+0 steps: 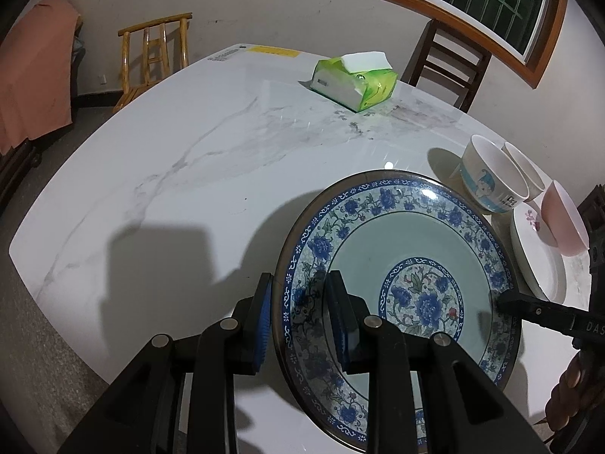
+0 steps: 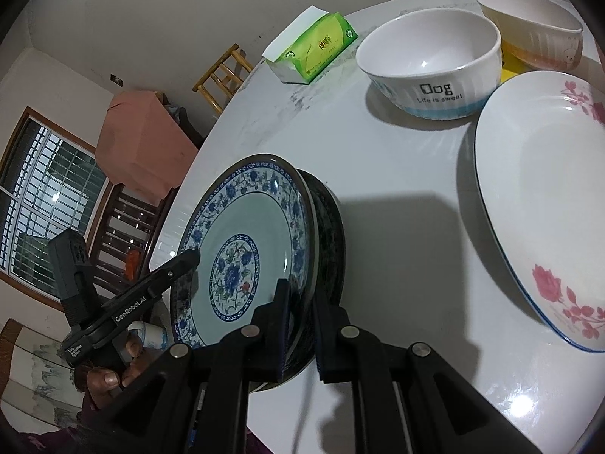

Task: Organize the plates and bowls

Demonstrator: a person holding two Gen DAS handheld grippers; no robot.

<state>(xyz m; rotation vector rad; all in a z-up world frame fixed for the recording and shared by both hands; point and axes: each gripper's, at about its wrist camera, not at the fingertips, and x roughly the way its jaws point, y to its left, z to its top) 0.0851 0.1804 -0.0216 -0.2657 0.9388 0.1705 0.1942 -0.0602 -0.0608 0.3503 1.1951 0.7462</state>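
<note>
Left wrist view: the left tool [image 1: 300, 312] straddles the near rim of the blue-and-white floral plate [image 1: 408, 249], one finger outside the rim, one over the painted border. A gap shows on both sides of the rim, so it is not yet clamped. The plate sits on the marble surface [image 1: 189, 174], tilted toward the camera. The right tool's tip [image 1: 506, 300] touches the opposite border. Beyond stand a cartoon bowl [image 1: 487, 181], a second bowl [image 1: 525, 168], a pink bowl [image 1: 563, 219] resting on a white plate [image 1: 537, 261], and a tissue pack [image 1: 355, 77].

Right wrist view: the right tool [image 2: 302, 325] brackets the rim from the other side, and its fingers look parted and not pinched. A dark plate [image 2: 332, 227] lies directly under the floral plate. The left tool [image 2: 189, 257] reaches in at the far rim. The "Dog" bowl [image 2: 431, 64], a ribbed bowl [image 2: 537, 26] and a rose-pattern plate [image 2: 548, 196] lie well apart to the right.

To do this well, I judge each tool should close fully on the top plate's rim alone, with neither catching the dark plate, then both lift evenly so the glazed rim does not slip.
</note>
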